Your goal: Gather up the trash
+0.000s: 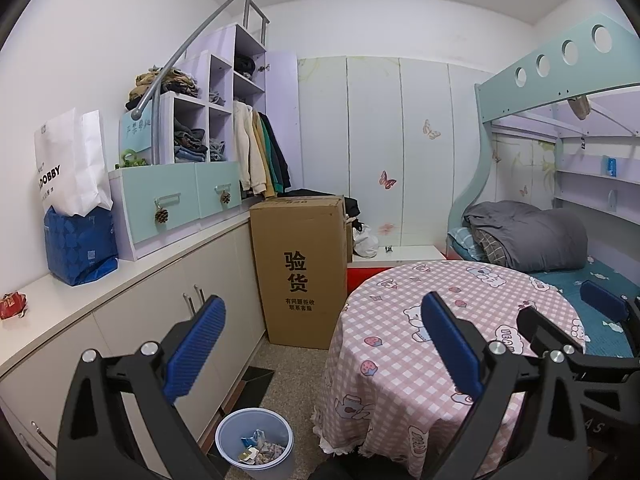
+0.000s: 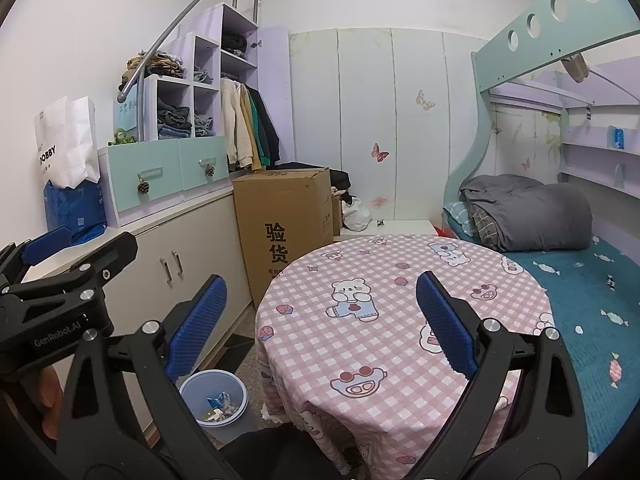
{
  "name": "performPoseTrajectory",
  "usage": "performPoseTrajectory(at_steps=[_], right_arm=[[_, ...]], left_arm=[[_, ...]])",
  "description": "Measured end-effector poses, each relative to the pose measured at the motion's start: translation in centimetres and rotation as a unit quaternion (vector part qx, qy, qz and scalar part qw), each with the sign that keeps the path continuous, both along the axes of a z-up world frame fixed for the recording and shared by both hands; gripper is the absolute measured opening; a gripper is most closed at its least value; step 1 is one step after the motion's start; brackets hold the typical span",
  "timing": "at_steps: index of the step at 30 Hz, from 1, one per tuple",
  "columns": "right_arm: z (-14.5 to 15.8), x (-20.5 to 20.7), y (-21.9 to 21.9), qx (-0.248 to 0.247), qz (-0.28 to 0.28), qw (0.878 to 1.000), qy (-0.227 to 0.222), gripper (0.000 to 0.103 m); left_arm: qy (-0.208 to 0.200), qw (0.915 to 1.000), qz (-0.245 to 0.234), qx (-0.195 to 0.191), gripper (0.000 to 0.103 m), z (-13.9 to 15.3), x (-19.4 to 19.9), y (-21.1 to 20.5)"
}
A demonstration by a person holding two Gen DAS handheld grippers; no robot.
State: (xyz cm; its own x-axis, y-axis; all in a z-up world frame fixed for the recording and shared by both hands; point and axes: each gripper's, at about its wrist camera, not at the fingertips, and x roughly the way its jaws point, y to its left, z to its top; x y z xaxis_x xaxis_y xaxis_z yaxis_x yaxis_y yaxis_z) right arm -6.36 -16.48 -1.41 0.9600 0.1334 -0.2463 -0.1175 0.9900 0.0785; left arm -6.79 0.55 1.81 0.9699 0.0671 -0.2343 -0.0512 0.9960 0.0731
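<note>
Both claws are hanging wide, holding nothing: left gripper (image 1: 320,344), right gripper (image 2: 322,326). Trash bin (image 1: 253,442), bottom centre, is already carrying wrappers. Table (image 1: 400,320) looks bare; a red wrapper (image 1: 12,305) is sitting at far left on the counter (image 1: 140,268), prob. next pick, needing a leftward reach w/ left claw. Writing: carton (image 1: 298,268) "验货"; bag (image 1: 68,160) "OBBY"; "GenRobot.AI" on the gripper body.

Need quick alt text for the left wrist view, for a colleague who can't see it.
The open, empty left gripper hangs above a bin holding scraps, on the floor between a cabinet and a round table with a pink checked cloth. A red wrapper lies on the cabinet top.
</note>
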Motion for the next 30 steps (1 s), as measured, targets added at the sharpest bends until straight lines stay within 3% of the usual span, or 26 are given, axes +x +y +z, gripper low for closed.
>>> performPoseTrajectory(at_steps=[30], right_arm=[[-0.19, 0.23, 0.84, 0.007, 0.014, 1.000, 0.009, 0.094]], left_arm=[[0.000, 0.9999, 0.014, -0.001, 0.096, -0.11, -0.57, 0.49]])
